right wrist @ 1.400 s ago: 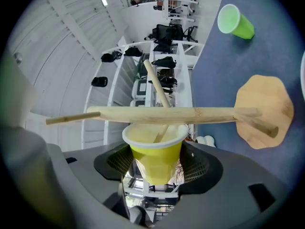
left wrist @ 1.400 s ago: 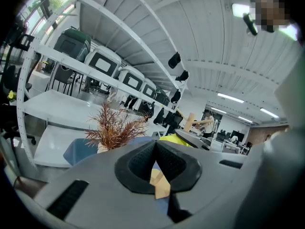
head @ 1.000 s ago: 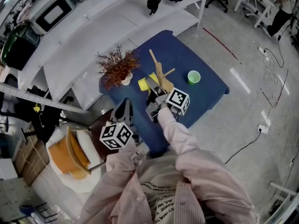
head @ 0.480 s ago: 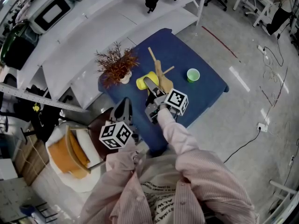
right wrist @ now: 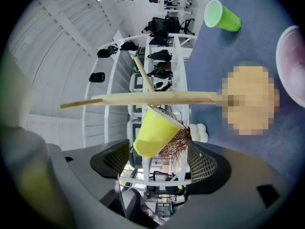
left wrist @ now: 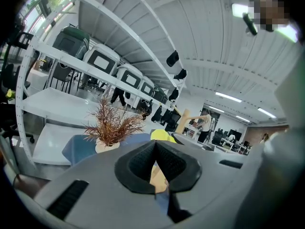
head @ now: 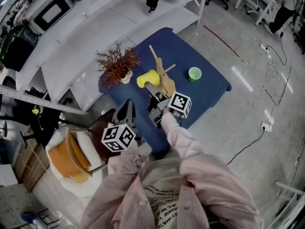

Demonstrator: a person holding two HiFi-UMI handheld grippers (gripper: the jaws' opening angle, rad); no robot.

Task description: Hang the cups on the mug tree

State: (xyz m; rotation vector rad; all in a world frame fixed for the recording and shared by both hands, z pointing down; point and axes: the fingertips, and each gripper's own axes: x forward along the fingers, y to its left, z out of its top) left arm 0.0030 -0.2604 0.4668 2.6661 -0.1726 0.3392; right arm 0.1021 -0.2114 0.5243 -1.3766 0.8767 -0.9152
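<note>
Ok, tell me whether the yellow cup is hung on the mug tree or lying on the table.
Hung: the yellow cup sits mouth-first against the mug tree, raised off the blue table; its peg is hidden.

The blue-covered surface [head: 209, 87] carries a wooden mug tree [head: 166, 82] standing just ahead of the right claw [head: 153, 90], a green cup [head: 194, 73] to that claw's right, and a potted dried plant [head: 119, 67] to its left.

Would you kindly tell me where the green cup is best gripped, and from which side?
Probably take the green cup across its side wall, below the rim, level from the near side: it stands upright, mouth up, apart from the mug tree.
</note>
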